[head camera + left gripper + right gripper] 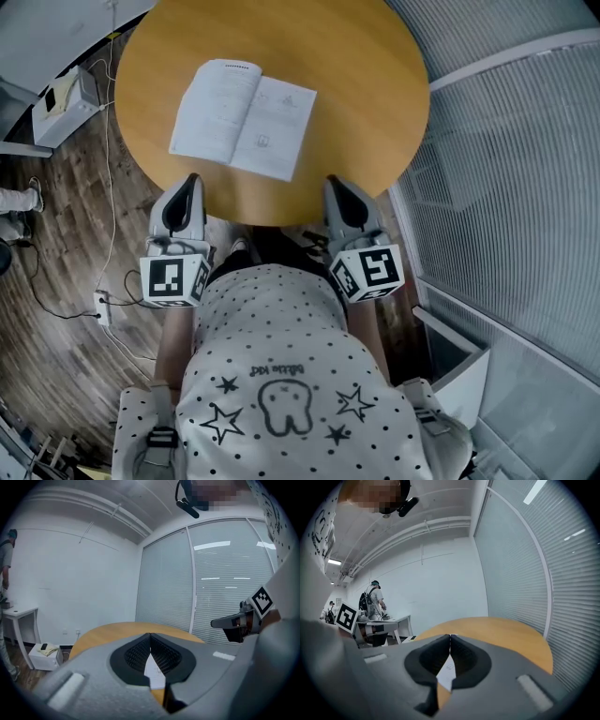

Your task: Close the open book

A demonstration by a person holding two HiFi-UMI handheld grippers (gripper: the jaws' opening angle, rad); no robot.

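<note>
An open white book (244, 116) lies flat on the round wooden table (366, 103), slightly tilted, pages up. My left gripper (192, 178) is shut and empty at the table's near edge, just short of the book's near left corner. My right gripper (333, 181) is also shut with nothing in it, at the near edge to the right of the book. In the left gripper view the book (157, 671) shows as a white sliver behind the closed left gripper (150, 634). The right gripper view shows the book (446, 672) the same way behind the right gripper (450, 636).
Slatted blinds (516, 159) run along the right side. A white box (64, 101) and cables (108, 244) lie on the wood floor to the left. A person (372, 599) stands at a white desk in the background. The table stretches beyond the book.
</note>
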